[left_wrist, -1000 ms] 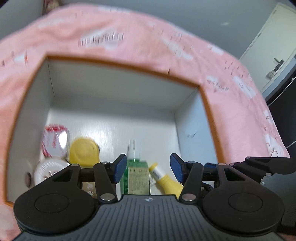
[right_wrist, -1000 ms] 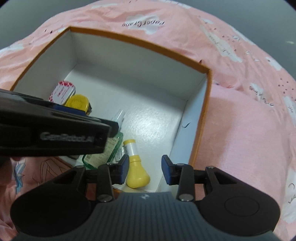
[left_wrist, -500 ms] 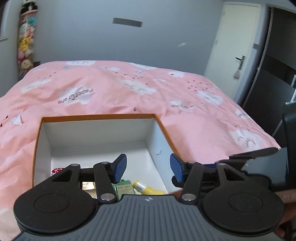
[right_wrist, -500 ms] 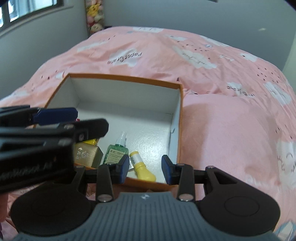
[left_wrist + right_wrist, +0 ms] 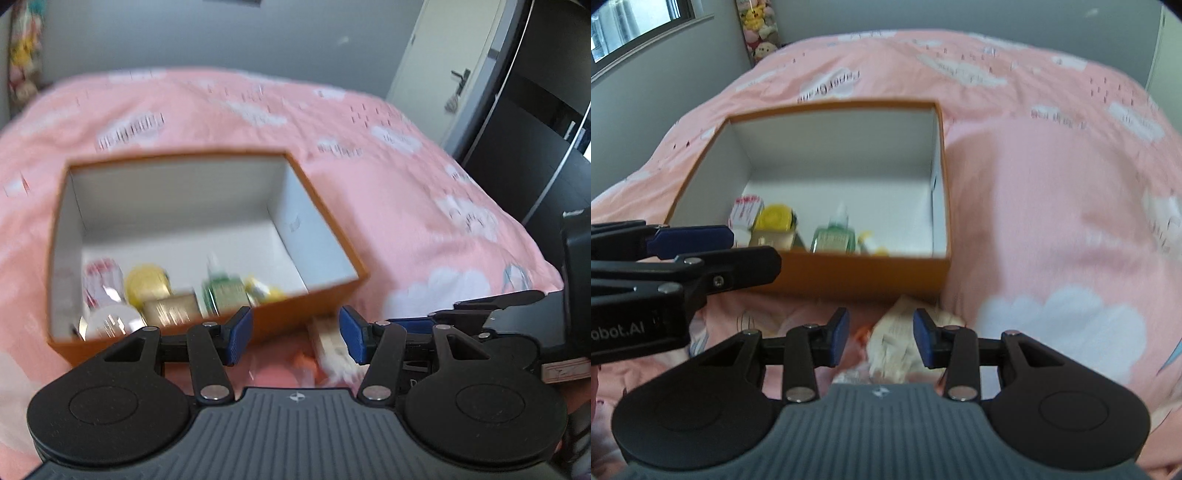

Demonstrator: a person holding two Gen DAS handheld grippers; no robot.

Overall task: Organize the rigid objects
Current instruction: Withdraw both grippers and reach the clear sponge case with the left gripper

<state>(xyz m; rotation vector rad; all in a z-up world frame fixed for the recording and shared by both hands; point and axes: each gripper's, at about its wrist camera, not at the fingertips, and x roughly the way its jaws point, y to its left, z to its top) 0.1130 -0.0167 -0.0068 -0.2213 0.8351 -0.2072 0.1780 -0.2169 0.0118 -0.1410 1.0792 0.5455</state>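
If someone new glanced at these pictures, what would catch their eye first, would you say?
Probably the orange box sitting open on the pink cloud-print bedspread, with small items such as a green bottle lined along its near wall. Next, a pale packet lying outside the box, just ahead of the open right gripper.

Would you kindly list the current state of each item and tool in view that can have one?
Orange cardboard box: lidless, upright on the pink bedspread.
Green spray bottle: lying inside the box.
Round yellow container: inside the box, lid closed.
Gold rectangular box: inside the orange box, closed.
Cream packet: outside the box, on the bed, ungrasped.
Left tool: open, empty.
Right tool: open, empty.
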